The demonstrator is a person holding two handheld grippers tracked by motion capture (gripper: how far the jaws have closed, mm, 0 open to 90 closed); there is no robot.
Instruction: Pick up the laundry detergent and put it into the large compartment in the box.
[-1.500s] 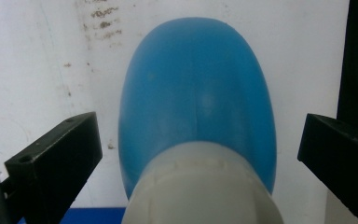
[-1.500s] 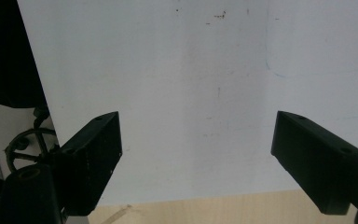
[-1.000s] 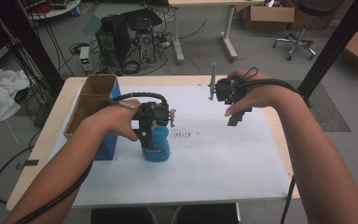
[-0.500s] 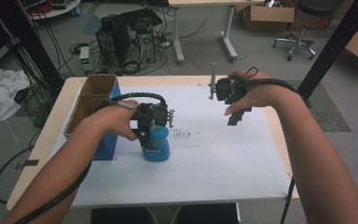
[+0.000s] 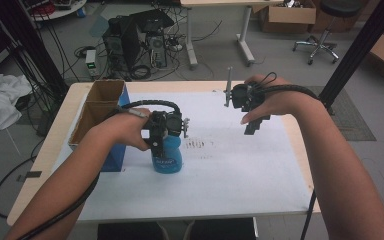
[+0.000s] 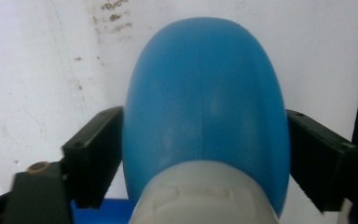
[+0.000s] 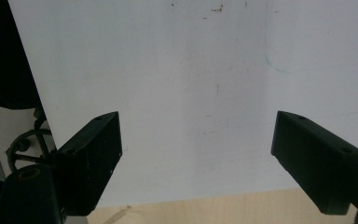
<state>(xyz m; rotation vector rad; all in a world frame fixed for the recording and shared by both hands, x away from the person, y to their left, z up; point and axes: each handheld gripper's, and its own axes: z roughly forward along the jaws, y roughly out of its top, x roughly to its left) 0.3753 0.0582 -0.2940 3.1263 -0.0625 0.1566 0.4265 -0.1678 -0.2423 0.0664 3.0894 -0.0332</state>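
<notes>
High view puts my left hand-held gripper (image 5: 166, 131) just left of frame centre, clamped on the rounded blue plastic bottle with a pale cap (image 5: 167, 156), which stands upright on the white paper sheet (image 5: 240, 165) covering the counter (image 5: 55, 150). Through the left gripper view I see both black jaws pressed against the bottle's (image 6: 205, 107) flanks near its cap, a grip from above that I judge is meant to keep it vertical and steady, whether for lifting or for setting down. My left forearm runs in from the lower left, hand wrapped round the gripper body and cable arcing over the top. An open brown cardboard box with a blue side (image 5: 100, 107) sits just beside the bottle at the left edge. My right hand-held gripper (image 5: 252, 112) hangs above the sheet at upper right, well apart from the bottle; the right gripper view shows its jaws spread wide with nothing between them, aimed down at bare paper (image 7: 191, 93), so I read it as waiting in reserve.
</notes>
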